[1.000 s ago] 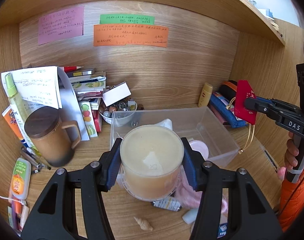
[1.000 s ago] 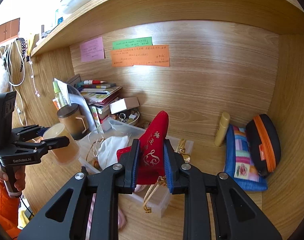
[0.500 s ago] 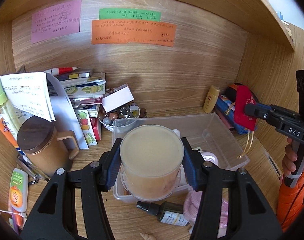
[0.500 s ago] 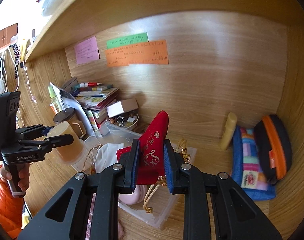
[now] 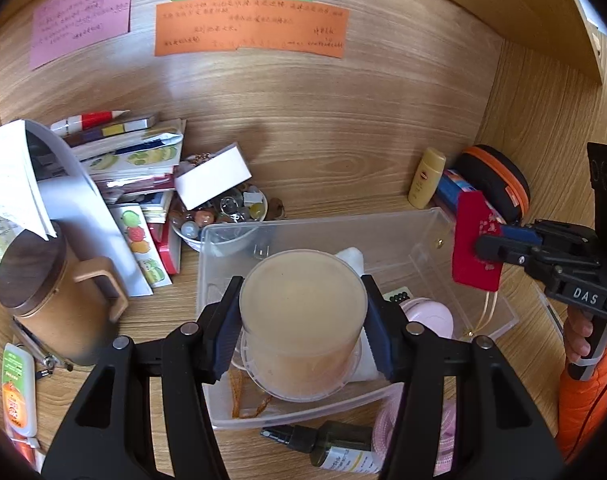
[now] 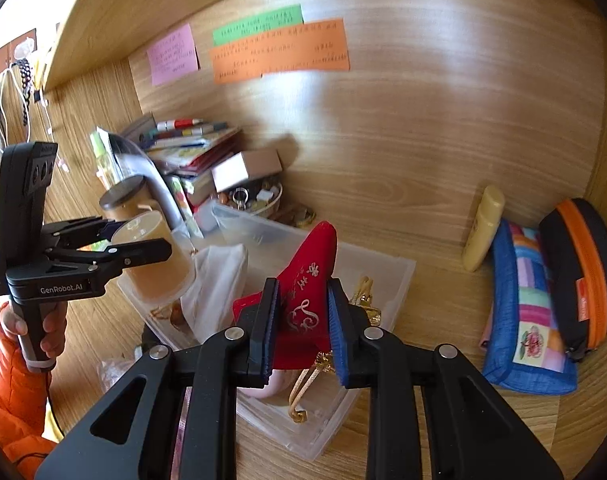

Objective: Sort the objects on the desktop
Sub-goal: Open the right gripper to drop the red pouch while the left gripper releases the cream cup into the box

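Lowering both loads over the clear plastic bin [image 5: 431,236] near the desk's middle, so keep each one level and inside the walls before letting go. Left gripper [image 5: 303,320] is clamped on a translucent round tub [image 5: 301,300], tan contents, hanging above the bin's front-left corner. Right gripper [image 6: 303,320] pinches a red embroidered pouch [image 6: 309,276], gold cord dangling, above the bin's right side; mind that cord catching the rim.
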`<state>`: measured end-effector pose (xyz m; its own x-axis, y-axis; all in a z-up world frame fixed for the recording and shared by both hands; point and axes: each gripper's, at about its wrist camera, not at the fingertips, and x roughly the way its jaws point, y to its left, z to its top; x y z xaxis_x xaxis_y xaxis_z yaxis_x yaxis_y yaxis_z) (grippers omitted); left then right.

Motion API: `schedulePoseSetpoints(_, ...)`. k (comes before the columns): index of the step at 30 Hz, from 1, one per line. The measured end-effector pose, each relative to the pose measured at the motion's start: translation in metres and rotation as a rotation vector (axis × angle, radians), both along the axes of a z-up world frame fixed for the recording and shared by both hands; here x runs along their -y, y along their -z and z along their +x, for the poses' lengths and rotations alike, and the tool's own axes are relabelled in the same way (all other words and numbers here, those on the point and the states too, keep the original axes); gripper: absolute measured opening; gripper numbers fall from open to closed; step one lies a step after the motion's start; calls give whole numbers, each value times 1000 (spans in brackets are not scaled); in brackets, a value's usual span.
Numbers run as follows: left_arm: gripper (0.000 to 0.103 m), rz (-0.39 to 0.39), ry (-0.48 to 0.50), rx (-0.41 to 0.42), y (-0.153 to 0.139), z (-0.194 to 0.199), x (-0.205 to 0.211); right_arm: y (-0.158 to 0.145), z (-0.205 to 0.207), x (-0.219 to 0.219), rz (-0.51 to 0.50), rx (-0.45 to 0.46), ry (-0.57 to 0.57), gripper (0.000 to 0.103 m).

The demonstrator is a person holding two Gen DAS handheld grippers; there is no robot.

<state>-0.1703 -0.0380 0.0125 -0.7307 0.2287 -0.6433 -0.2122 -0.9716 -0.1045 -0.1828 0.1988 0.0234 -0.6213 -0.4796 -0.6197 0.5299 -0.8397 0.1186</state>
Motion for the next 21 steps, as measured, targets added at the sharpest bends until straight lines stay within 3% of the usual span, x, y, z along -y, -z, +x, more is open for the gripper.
schedulePoseSetpoints(21, 55, -38, 41, 74, 26, -16, -17, 27, 6, 21, 145, 50, -57, 22)
